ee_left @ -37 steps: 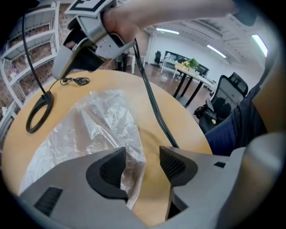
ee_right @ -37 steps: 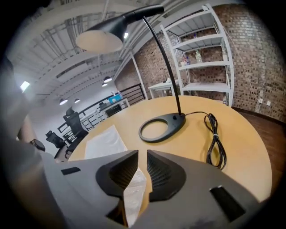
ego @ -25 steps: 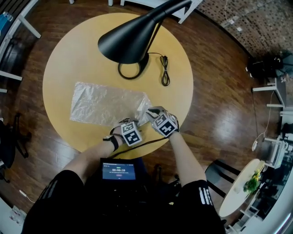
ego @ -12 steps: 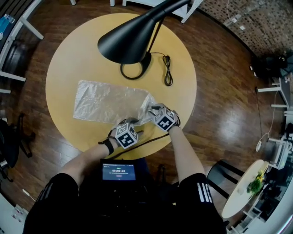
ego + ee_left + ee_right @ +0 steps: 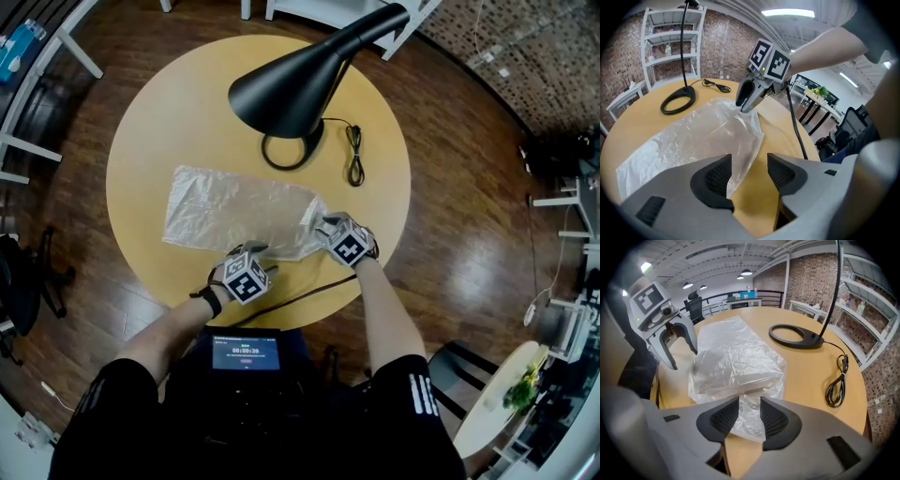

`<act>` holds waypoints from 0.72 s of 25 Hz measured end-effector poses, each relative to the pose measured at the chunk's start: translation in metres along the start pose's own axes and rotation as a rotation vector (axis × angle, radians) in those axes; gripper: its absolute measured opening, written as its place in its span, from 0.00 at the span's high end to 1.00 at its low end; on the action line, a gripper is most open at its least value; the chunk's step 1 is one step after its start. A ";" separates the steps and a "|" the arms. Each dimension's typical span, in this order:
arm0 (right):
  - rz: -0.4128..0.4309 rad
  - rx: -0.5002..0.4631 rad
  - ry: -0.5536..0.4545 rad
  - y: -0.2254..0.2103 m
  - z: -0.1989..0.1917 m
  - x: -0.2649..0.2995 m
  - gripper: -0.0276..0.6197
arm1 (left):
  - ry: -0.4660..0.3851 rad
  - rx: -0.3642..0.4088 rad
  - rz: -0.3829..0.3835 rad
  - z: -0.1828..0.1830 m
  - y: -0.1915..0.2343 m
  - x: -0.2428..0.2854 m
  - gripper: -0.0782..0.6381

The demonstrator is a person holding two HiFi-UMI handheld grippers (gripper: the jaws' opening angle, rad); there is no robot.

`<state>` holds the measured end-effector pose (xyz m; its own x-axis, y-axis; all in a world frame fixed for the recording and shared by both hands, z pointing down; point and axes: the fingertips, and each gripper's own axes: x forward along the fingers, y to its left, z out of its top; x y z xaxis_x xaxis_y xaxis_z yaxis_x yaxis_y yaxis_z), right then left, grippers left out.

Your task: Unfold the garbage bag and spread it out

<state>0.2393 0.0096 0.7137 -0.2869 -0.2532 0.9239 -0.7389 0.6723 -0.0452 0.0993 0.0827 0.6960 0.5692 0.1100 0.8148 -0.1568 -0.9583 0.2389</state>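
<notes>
**benchlurker:** Where's the bag sitting for you right now, and which side do you go in from?

**rig_remote:** Left to right from the head view: the crinkly see-through plastic garbage bag [image 5: 234, 211] lies flat on the round pale-wood desk [image 5: 150, 141]. Its long axis runs straight across, and its left end is well away from both my arms. My left hand-held gripper [image 5: 749, 174] is at the near long edge, toward the right end. Its jaws are spread and nothing's pinched. The bag's near corner reaches in between them, close by one jaw, but isn't squeezed. My right hand-held gripper [image 5: 750, 414] is over the right-hand short end. Its jaws have just been opening, and a rumpled bit of film sits loose between them.

**benchlurker:** So it's spread out already?

**rig_remote:** Not quite, I reckon. In the right gripper view that right end looks doubled over, a thicker cloudy band lying on top of the sheet. Nearly all of the bag lies ahead and to the left of both grippers, and the fold is right under the right one. That arm's nearer, so I'd take the flap there and draw it outward along the long axis while the left one pins the near edge. One thing to watch: the black desk lamp with the ring base [image 5: 286, 89] and its bundled black cord [image 5: 355, 161] sit near that end.
</notes>
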 end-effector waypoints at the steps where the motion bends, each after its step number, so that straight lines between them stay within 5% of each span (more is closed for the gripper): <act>1: -0.016 0.033 -0.045 -0.002 0.008 -0.006 0.69 | -0.014 -0.004 0.005 0.002 0.002 -0.005 0.55; 10: -0.076 0.289 -0.437 0.011 0.055 -0.085 0.68 | -0.127 -0.047 0.109 -0.014 0.036 -0.080 0.55; 18: -0.136 0.496 -0.584 0.068 0.063 -0.118 0.72 | -0.205 -0.041 0.201 -0.050 0.060 -0.158 0.55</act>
<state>0.1850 0.0412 0.5781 -0.3472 -0.7293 0.5895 -0.9375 0.2538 -0.2381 -0.0404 0.0210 0.6085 0.6738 -0.1404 0.7255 -0.3133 -0.9435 0.1084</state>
